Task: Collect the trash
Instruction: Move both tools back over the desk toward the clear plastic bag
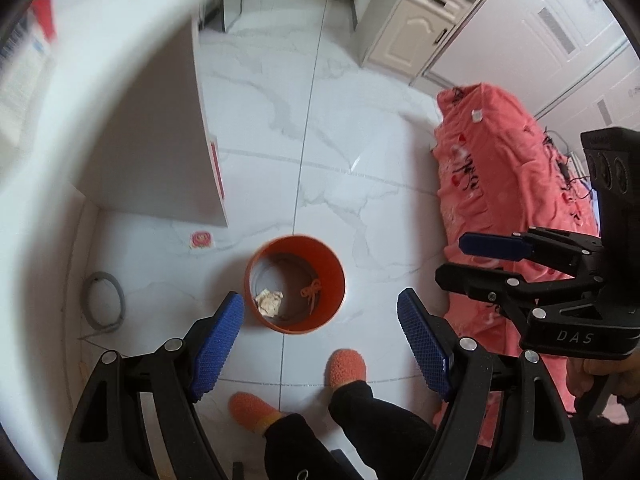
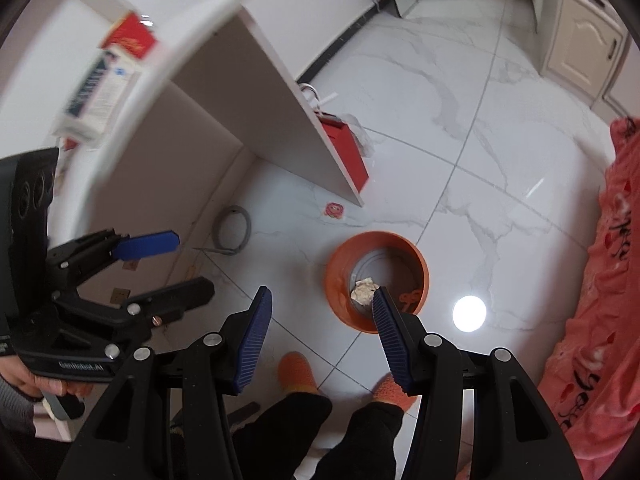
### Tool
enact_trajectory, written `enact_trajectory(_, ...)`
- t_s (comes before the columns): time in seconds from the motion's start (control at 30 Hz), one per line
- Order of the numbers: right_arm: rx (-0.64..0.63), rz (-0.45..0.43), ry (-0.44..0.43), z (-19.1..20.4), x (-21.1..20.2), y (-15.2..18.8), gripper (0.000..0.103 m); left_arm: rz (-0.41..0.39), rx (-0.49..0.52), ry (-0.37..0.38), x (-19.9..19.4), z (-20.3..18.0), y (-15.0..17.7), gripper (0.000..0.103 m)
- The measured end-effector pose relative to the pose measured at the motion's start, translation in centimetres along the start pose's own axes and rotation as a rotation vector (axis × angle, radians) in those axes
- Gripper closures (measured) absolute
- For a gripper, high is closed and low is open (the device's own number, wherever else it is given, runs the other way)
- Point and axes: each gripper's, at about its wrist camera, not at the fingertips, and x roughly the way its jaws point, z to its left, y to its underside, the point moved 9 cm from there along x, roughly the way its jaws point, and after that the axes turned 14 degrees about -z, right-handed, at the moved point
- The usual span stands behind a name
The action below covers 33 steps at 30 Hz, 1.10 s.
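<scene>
An orange bin (image 1: 332,280) (image 2: 340,280) stands on the white tiled floor, holding a crumpled paper wad (image 1: 269,302) (image 2: 363,290) and a piece of orange string (image 1: 311,290). My left gripper (image 1: 320,302) hangs high above it, open, with nothing between its blue pads. My right gripper (image 2: 322,296) is also above the bin, open and empty. Each gripper shows in the other's view: the right one (image 1: 456,258) at the right edge, the left one (image 2: 192,262) at the left edge. A small red-pink wrapper (image 1: 201,240) (image 2: 334,210) lies on the floor beyond the bin.
A white desk side panel (image 1: 176,140) (image 2: 280,100) rises left of the bin, with a red box (image 2: 346,152) behind it. A grey hose loop (image 1: 104,300) lies under the desk. A pink blanket (image 1: 512,184) is at the right. The person's orange slippers (image 1: 346,366) stand near the bin.
</scene>
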Motion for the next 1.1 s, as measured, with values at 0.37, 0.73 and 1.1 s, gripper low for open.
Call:
enact_trajectory(0.37, -0.151, -0.126, -0.171, 10.8, -10.5, -3.5, 0.045, -0.214, -0.016, -0.093, -13.8, -0.4, -2.4, 0.024)
enact_trajectory(0.73, -0.366, -0.181, -0.342, 23.2, -13.5, -5.2, 0.045, -0.368, -0.155, -0.291, -23.6, 4.8, 0.3, 0.017)
enact_trajectory(1.1, -0.477, -0.146, -0.444, 33.2, -10.9, -5.0, 0.045, -0.437, -0.315, -0.43, -29.8, 12.6, 3.1, 0.016)
